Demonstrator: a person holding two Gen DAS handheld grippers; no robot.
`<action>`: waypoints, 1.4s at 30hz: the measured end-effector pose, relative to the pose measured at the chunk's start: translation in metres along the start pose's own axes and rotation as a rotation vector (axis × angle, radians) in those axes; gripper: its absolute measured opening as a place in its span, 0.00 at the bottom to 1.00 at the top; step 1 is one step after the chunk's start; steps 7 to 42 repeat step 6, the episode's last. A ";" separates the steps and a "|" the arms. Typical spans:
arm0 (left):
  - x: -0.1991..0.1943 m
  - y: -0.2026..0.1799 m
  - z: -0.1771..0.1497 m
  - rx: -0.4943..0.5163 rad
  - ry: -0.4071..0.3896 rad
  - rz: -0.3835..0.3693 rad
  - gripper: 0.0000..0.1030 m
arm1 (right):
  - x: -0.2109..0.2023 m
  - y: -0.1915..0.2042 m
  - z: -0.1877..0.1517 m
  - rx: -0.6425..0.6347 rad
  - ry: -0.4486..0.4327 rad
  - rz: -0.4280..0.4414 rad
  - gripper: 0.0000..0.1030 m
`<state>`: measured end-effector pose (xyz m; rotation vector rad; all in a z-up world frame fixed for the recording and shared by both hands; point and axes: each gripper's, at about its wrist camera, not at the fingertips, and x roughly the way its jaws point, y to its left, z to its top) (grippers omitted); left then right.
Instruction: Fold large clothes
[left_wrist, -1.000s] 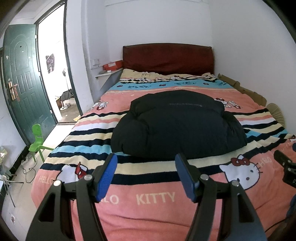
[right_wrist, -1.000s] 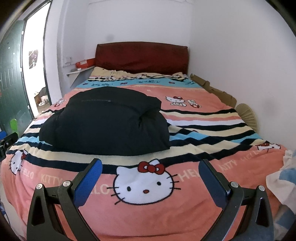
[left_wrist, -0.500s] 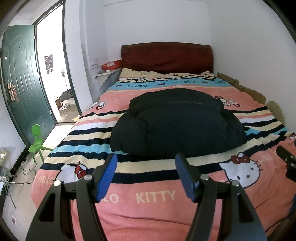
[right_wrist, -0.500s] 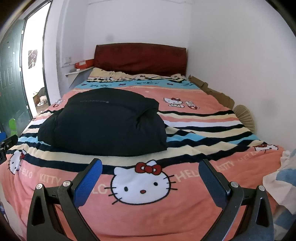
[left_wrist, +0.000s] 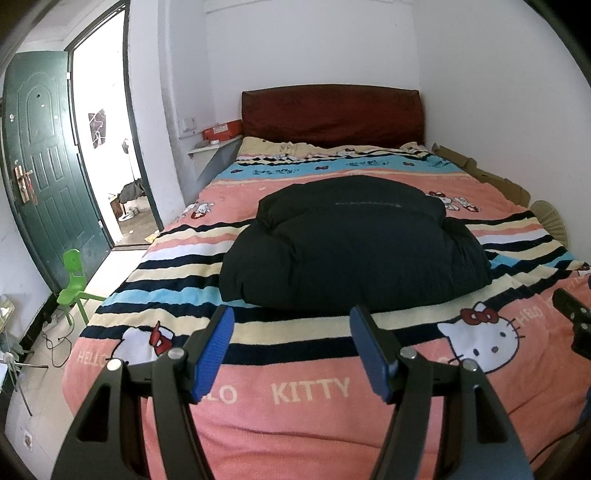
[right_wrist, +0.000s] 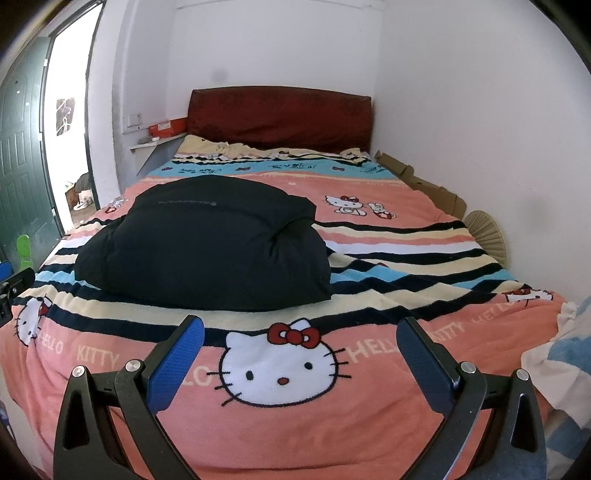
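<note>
The left tongs (left_wrist: 291, 350) are standing with their blue pads wide apart and are holding nothing. The right tongs (right_wrist: 301, 360) are also spread wide and empty. Both are hovering above the near end of the bed (left_wrist: 310, 391), over the pink band of the blanket with the cat prints, and neither one is touching the cloth.

Just ahead of both tongs, a black padded jacket (left_wrist: 354, 251) is lying on the striped part of the blanket as a thick, rounded bundle. It looks already folded at least once, so I judge the task is far along, or one last fold is remaining.

If another fold is needed, the tongs should be going forward and low to the near edge of the jacket (right_wrist: 207, 247), one near each corner. Each should be taking all the thick layers together, not only the top one. The padding is puffy and slippery, so a deep bite and a slow, even lift by both sides are helping to keep the bundle from springing open.
</note>
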<state>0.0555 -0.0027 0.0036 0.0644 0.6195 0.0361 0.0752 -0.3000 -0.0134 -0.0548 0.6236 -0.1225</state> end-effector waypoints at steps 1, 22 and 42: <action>0.000 0.001 0.000 0.001 0.001 -0.001 0.62 | 0.000 0.000 0.000 0.000 0.000 0.000 0.99; 0.002 0.004 0.001 0.005 0.011 -0.009 0.62 | 0.000 0.000 0.000 0.001 -0.001 0.000 0.99; 0.002 0.004 0.001 0.005 0.011 -0.009 0.62 | 0.000 0.000 0.000 0.001 -0.001 0.000 0.99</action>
